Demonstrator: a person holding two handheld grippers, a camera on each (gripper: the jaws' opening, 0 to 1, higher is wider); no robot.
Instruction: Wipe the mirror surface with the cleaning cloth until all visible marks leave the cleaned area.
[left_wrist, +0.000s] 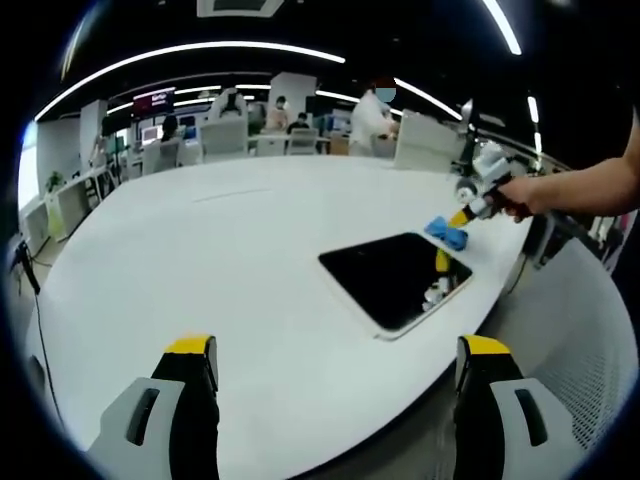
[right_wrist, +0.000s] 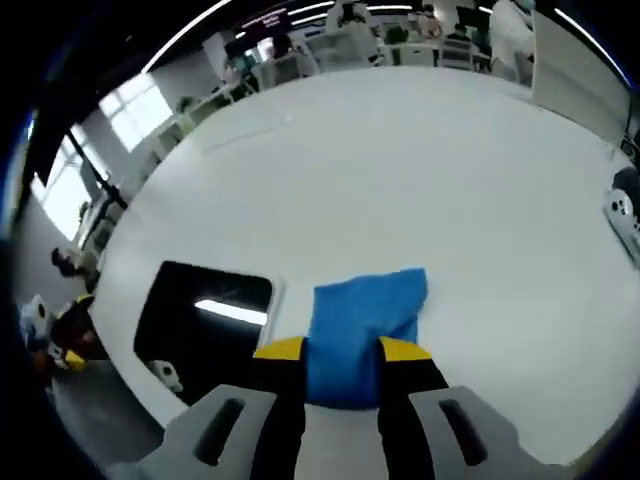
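Observation:
The mirror (left_wrist: 395, 275) is a dark rectangle with a pale rim, lying flat on the white table (left_wrist: 220, 260) near its right edge. My left gripper (left_wrist: 338, 350) stands open over the table, short of the mirror, with nothing between its jaws. In the left gripper view my right gripper (left_wrist: 462, 212) comes in from the right, held by a hand (left_wrist: 525, 195), with the blue cloth (left_wrist: 447, 233) at the mirror's far corner. In the right gripper view the right gripper (right_wrist: 342, 350) is shut on the blue cloth (right_wrist: 365, 315), just right of the mirror (right_wrist: 205, 315), which reflects a ceiling light.
The table's curved edge (left_wrist: 500, 300) runs close beside the mirror. A white device (right_wrist: 625, 215) lies on the table at the right. Desks, chairs and several people (left_wrist: 280, 120) fill the room behind the table.

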